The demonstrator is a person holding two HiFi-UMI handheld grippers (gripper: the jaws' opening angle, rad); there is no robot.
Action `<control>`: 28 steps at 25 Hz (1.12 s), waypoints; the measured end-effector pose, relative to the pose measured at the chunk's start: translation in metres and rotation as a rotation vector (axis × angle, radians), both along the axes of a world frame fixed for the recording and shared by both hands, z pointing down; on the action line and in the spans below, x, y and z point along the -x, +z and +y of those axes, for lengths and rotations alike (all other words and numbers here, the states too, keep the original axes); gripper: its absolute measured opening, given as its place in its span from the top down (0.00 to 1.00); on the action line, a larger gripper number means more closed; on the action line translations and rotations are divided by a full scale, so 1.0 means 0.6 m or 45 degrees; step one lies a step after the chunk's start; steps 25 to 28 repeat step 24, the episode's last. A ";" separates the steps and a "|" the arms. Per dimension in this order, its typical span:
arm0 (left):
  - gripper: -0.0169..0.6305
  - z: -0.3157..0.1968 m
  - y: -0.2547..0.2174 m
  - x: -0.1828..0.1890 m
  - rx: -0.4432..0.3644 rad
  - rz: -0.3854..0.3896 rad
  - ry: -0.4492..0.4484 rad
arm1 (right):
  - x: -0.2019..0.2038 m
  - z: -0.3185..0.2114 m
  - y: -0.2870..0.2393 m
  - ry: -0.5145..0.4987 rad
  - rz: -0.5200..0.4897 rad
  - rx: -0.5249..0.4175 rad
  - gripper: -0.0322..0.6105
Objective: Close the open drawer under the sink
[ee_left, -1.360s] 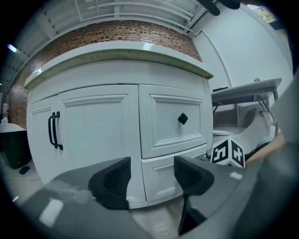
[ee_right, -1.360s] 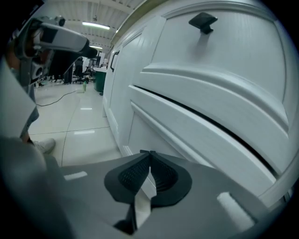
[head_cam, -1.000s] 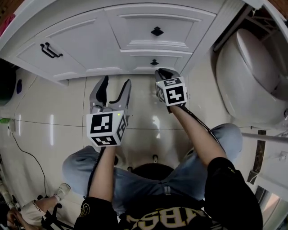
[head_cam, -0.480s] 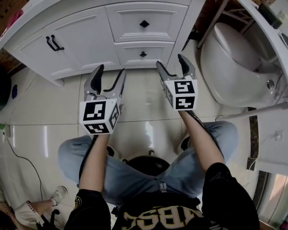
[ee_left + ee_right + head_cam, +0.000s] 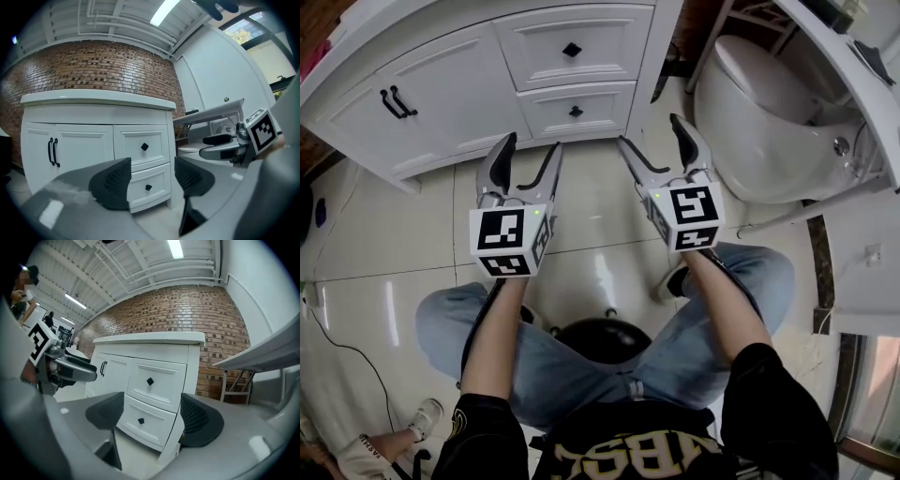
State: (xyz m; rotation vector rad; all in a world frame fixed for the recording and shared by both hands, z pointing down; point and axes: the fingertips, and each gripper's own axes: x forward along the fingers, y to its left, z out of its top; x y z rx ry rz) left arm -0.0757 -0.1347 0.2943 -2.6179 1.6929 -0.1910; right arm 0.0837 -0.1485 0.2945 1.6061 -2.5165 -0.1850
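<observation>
The vanity cabinet [image 5: 441, 75] is white, its diamond drawer knobs [image 5: 572, 50] and door handles [image 5: 394, 103] black. The brick wall [image 5: 93, 65] is red-brown with pale mortar. Floor tiles [image 5: 591, 206] are glossy cream, the toilet [image 5: 759, 122] white, the marker cubes [image 5: 504, 242] black-and-white squares, the jeans [image 5: 694, 347] blue.

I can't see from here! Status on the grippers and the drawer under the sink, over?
Left gripper open, empty. Right gripper jaws opening, nothing between them. Upper drawer, lower drawer both flush, shut. Nothing in the way.
</observation>
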 end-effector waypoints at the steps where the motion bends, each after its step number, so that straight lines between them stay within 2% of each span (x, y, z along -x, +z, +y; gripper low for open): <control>1: 0.53 0.002 0.001 0.004 -0.002 -0.011 -0.006 | 0.003 -0.002 0.002 -0.006 -0.006 0.003 0.37; 7: 0.53 0.003 0.016 0.049 0.013 -0.023 -0.088 | 0.019 -0.021 0.034 -0.024 -0.101 0.089 0.37; 10: 0.53 -0.004 0.015 0.052 0.011 -0.010 -0.108 | 0.024 -0.033 0.042 -0.035 -0.118 0.108 0.37; 17: 0.53 -0.023 0.024 0.028 0.021 -0.017 -0.107 | 0.046 -0.046 0.054 -0.092 -0.034 0.082 0.37; 28: 0.53 -0.048 0.030 0.016 0.036 -0.008 -0.127 | 0.046 -0.067 0.065 -0.109 -0.035 0.102 0.37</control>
